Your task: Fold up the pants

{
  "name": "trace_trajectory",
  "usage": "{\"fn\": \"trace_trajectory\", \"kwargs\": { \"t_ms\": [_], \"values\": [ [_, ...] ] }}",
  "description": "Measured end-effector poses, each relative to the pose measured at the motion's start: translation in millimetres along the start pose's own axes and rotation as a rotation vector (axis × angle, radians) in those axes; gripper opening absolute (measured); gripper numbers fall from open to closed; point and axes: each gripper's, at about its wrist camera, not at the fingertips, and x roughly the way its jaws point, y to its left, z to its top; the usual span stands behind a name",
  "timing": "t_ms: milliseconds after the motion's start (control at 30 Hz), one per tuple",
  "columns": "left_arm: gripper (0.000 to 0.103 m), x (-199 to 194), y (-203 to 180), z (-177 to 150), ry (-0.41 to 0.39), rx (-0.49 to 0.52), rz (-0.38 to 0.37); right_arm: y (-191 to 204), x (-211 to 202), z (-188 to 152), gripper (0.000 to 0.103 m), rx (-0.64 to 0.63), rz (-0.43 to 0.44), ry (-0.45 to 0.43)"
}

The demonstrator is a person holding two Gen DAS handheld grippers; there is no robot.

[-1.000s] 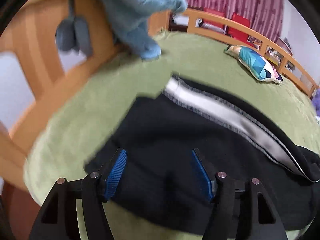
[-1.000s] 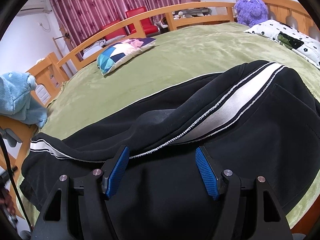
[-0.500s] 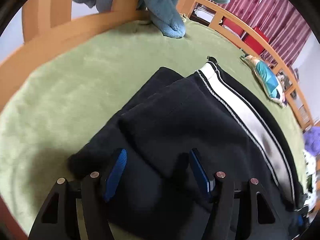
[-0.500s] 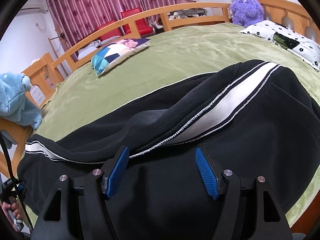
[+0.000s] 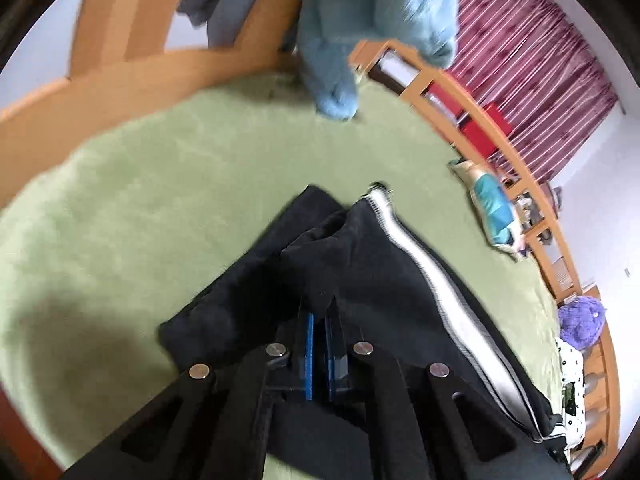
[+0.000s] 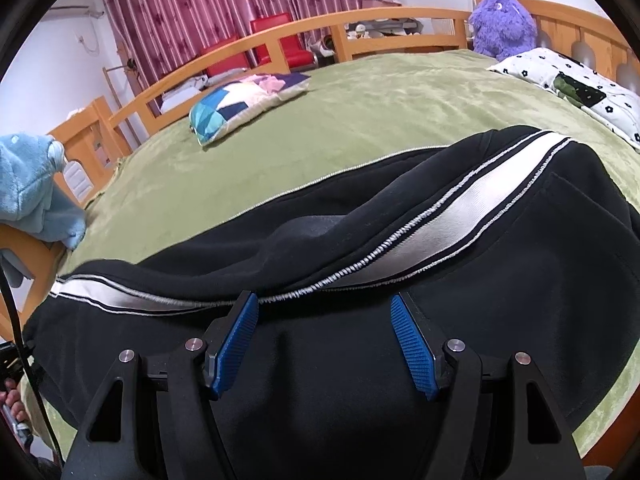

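Observation:
Black pants (image 6: 500,264) with a white side stripe (image 6: 460,220) lie across a green bed cover (image 6: 360,120). In the left wrist view the pants (image 5: 380,264) run from the leg cuffs toward the far right. My left gripper (image 5: 319,320) is shut on a fold of the black fabric near the leg ends. My right gripper (image 6: 324,332) is open and hovers just over the black fabric near the stripe, holding nothing.
A blue plush toy (image 5: 340,40) hangs over the wooden bed rail (image 5: 120,92). A patterned cushion (image 6: 244,100) lies on the far side of the bed. A purple plush (image 6: 500,24) and a white flowered pillow (image 6: 560,80) sit at the head end.
My left gripper has closed from wide open onto the pants fabric near the leg ends. The right gripper has stayed open and hardly moved.

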Motion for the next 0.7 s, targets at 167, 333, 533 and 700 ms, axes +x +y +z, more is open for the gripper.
{"fn": "trace_trajectory", "kwargs": {
  "t_ms": [167, 333, 533, 700],
  "values": [
    [0.005, -35.9, 1.7, -12.8, -0.025, 0.029, 0.052, -6.8, -8.1, -0.1, 0.068, 0.03, 0.037, -0.011],
    [0.005, -51.3, 27.0, -21.7, -0.013, -0.016, 0.057, -14.0, -20.7, 1.3, 0.068, 0.05, 0.066, -0.041],
    [0.006, -32.0, 27.7, -18.1, 0.016, -0.009, 0.1, -21.6, -27.2, -0.6, 0.068, 0.046, 0.067, -0.033],
    [0.045, -18.9, 11.3, -29.9, 0.079, 0.061, 0.254, -28.6, -37.8, -1.1, 0.068, 0.008, 0.037, -0.014]
  ]
}}
